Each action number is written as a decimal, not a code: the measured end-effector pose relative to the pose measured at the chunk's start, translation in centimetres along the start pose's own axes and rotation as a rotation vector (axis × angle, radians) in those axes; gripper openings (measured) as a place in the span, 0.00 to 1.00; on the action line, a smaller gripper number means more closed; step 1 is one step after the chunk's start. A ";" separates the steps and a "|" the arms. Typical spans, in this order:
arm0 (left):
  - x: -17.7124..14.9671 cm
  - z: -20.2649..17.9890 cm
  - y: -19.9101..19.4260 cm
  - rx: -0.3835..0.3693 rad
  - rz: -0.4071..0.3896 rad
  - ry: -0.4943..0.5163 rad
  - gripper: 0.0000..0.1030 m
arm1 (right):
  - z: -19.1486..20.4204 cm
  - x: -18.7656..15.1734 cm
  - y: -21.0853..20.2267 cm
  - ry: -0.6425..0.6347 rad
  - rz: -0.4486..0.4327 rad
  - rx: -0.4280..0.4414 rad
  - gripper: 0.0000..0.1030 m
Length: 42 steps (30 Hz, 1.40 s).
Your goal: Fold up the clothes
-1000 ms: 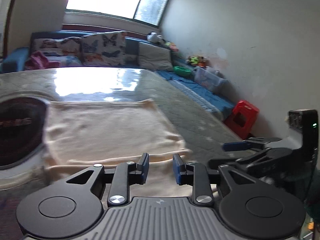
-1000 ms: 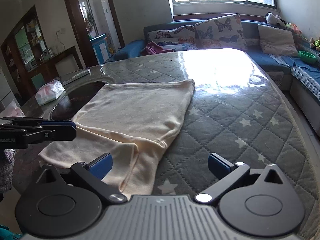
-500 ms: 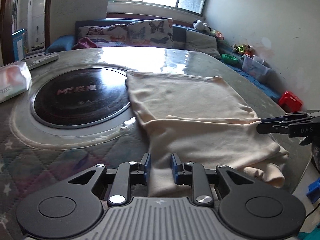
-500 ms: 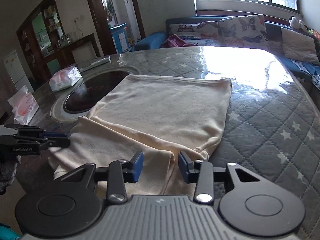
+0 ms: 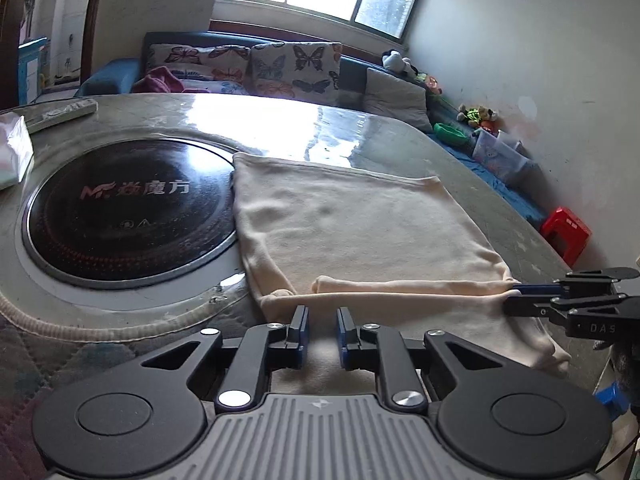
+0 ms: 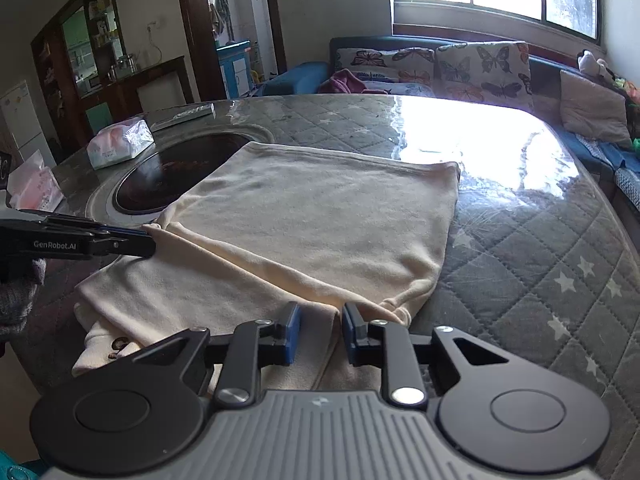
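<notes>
A cream garment (image 5: 352, 232) lies flat on the quilted table (image 6: 540, 248), with its near part folded over into a long crease. My left gripper (image 5: 322, 320) sits at the near left end of that crease. Its jaws are closing, with a fold of cloth pinched between the blue pads. The right wrist view shows the left gripper (image 6: 149, 240) from the side, with cloth bunched at its tips. At the near right end, the jaws of my right gripper (image 6: 318, 320) are closing on the cream garment (image 6: 320, 216). Seen from the left wrist, the right gripper (image 5: 514, 298) nips the hem.
A round black cooktop (image 5: 128, 208) is set into the table left of the garment. Two tissue packs (image 6: 120, 142) (image 6: 34, 184) and a remote (image 5: 64, 110) lie beyond it. A sofa with butterfly cushions (image 6: 480, 68) runs behind, and a red stool (image 5: 566, 234) stands by the wall.
Both grippers came down and forward onto the near fold of the garment. The right jaws went from wide open to nearly closed on cloth, and the left jaws narrowed on it.
</notes>
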<state>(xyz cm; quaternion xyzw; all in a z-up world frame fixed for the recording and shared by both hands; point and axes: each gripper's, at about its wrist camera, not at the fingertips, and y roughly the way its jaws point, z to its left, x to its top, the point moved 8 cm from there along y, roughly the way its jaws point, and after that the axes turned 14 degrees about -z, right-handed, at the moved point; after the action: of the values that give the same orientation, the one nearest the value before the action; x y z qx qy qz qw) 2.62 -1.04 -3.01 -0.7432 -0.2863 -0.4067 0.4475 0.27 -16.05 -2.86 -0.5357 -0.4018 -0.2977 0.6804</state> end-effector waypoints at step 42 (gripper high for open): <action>-2.4 -5.4 -2.4 -0.071 0.016 0.227 0.23 | 3.6 -0.7 -3.9 -0.225 -0.102 0.039 0.38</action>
<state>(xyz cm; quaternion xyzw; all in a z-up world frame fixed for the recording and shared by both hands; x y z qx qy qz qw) -2.38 -4.95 -2.54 -0.7102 -0.2132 -0.4944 0.4536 -4.12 -13.55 -1.20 -0.5312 -0.5081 -0.2619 0.6253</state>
